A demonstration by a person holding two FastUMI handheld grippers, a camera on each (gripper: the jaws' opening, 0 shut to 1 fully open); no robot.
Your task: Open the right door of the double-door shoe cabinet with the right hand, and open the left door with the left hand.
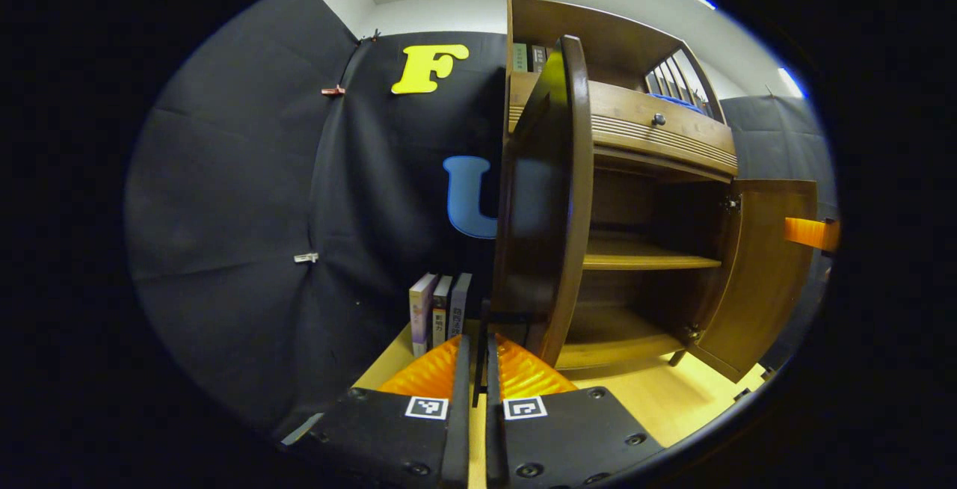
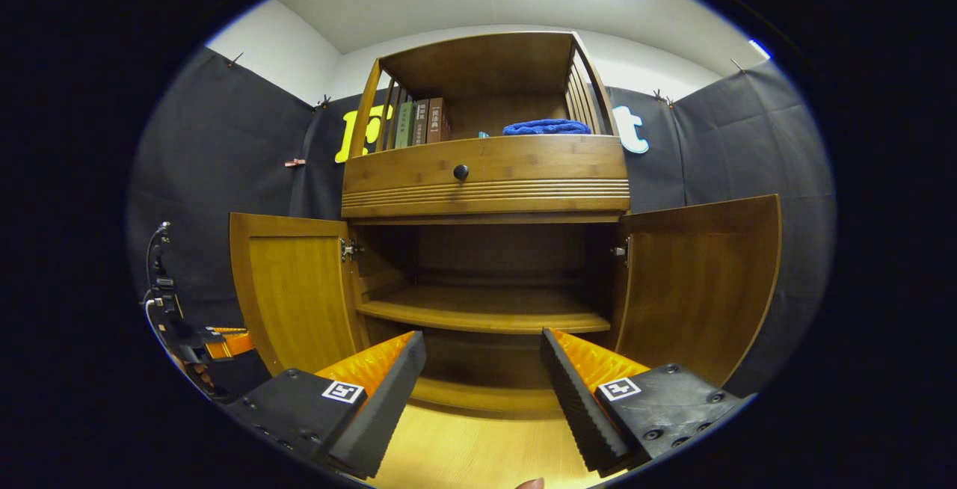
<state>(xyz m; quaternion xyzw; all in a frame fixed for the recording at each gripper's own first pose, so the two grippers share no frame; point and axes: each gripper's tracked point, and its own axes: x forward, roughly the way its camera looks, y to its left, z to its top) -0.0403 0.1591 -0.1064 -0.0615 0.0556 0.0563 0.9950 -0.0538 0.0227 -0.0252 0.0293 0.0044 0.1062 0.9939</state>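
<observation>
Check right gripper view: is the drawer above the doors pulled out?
No. The drawer sits flush in the cabinet front, its knob untouched, while the left door and right door below stand swung open.

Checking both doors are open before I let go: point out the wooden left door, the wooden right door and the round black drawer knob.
wooden left door (image 2: 295, 294), right gripper view, inner panel.
wooden right door (image 2: 703, 287), right gripper view, inner panel.
round black drawer knob (image 2: 460, 172), right gripper view, knob face.

The brown wooden cabinet (image 2: 486, 175) stands on the pale floor, its left door (image 2: 295, 291) and right door (image 2: 699, 287) both swung wide open, shelves bare.
</observation>
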